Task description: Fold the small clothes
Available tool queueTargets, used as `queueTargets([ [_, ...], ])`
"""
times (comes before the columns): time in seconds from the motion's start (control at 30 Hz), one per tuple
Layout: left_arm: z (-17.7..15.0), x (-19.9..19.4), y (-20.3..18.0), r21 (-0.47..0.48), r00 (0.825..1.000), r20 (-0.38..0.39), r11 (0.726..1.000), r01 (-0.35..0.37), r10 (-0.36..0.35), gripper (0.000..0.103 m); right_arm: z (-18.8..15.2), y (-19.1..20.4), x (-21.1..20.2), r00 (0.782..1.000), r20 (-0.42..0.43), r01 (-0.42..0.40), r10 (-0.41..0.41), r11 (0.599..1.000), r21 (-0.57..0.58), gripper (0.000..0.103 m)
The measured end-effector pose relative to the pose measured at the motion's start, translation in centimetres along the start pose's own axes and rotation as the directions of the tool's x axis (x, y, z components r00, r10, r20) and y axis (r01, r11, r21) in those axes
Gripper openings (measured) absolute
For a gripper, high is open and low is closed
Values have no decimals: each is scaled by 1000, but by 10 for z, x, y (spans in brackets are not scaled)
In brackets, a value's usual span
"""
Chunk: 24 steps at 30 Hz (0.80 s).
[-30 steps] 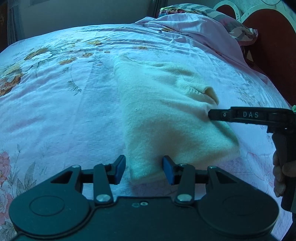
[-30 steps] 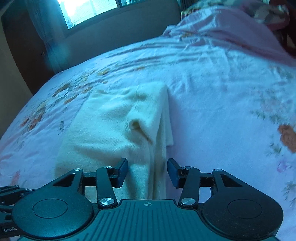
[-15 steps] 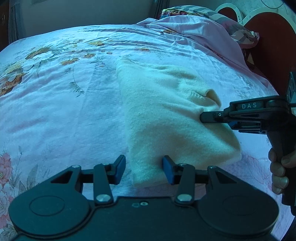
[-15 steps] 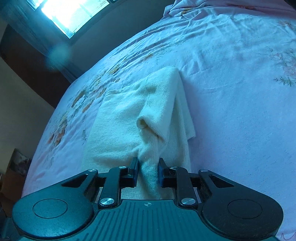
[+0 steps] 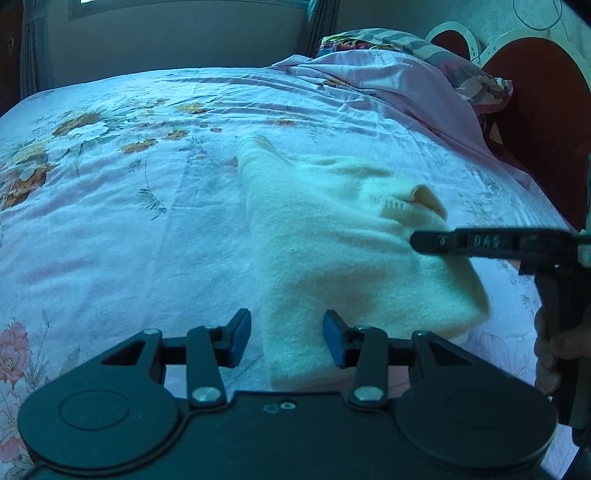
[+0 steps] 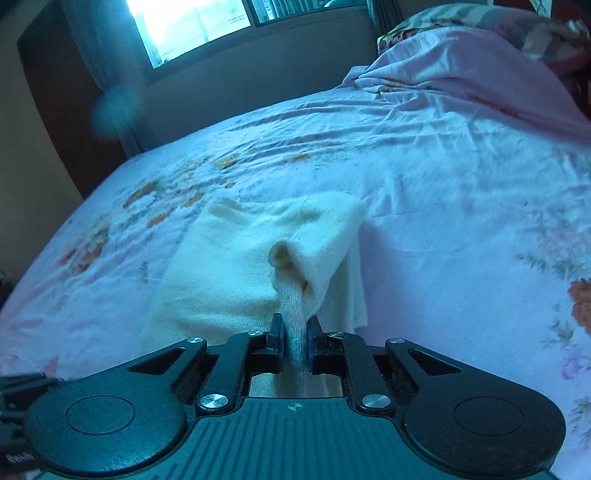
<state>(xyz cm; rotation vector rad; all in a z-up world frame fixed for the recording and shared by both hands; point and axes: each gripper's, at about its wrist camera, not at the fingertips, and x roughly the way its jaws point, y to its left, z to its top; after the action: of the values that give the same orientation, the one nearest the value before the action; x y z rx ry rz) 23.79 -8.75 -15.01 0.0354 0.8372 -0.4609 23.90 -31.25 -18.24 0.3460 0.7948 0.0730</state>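
Note:
A cream fleece garment lies folded lengthwise on the floral bed sheet. My left gripper hovers open over its near corner, and the pads do not press the cloth. From the right side of that view, my right gripper reaches onto the garment's right edge. In the right wrist view the right gripper has its jaws closing on a raised ridge of the cream garment. The pads pinch the cloth just below the open sleeve cuff.
Bunched pink bedding and a striped pillow lie at the head of the bed, against a red headboard. A hand holds the right gripper's handle. A bright window is on the far wall.
The right gripper's jaws went from wide apart to pinched on the ridge of cloth by the sleeve. The left gripper stayed open over the near corner.

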Motion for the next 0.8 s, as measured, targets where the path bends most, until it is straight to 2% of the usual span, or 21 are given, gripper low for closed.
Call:
queueTargets([
  [0.07,1,2,-5,5,1000,-5,1000,10,-10,41,-13,-9,14,997,-64,47,-47,999,-3,10],
  [0.1,-1,5,-6,10,1000,-12,1000,14,-13,41,-19,-14,18,996,-69,62,-62,998,0,10],
  [0.2,-6,15,-7,23,999,-52,1000,-1,3,40,-17,-17,17,997,-66,47,-44,998,39,14],
  [0.27,-7,12,-4,12,999,-49,1000,-7,8,40,-9,-15,4,998,-38,41,-40,999,36,25],
  [0.3,-6,7,-2,12,999,-32,1000,-8,9,40,-7,-15,-5,999,-13,36,-35,999,35,28],
  [0.37,-1,-1,-2,20,1000,1,1000,-14,14,40,3,-13,-21,999,30,27,-28,999,33,41],
  [0.43,10,-5,-4,23,1000,28,1000,-7,7,40,12,-9,-30,995,93,31,-34,999,37,42],
  [0.5,24,-1,-8,30,999,41,1000,0,-2,40,23,2,-28,992,120,43,-43,999,0,42],
  [0.63,49,28,-22,66,999,42,998,-8,5,40,38,24,9,997,75,21,-15,996,-82,42],
  [0.7,56,50,-22,63,1000,20,998,-14,12,40,36,27,37,997,29,77,-74,987,-141,42],
  [0.77,57,73,-19,59,999,-25,997,-42,44,44,31,15,68,984,-17,172,-178,968,-181,42],
  [0.8,55,82,-11,35,999,-41,999,-32,34,45,29,2,77,984,-35,166,-173,974,-155,42],
])
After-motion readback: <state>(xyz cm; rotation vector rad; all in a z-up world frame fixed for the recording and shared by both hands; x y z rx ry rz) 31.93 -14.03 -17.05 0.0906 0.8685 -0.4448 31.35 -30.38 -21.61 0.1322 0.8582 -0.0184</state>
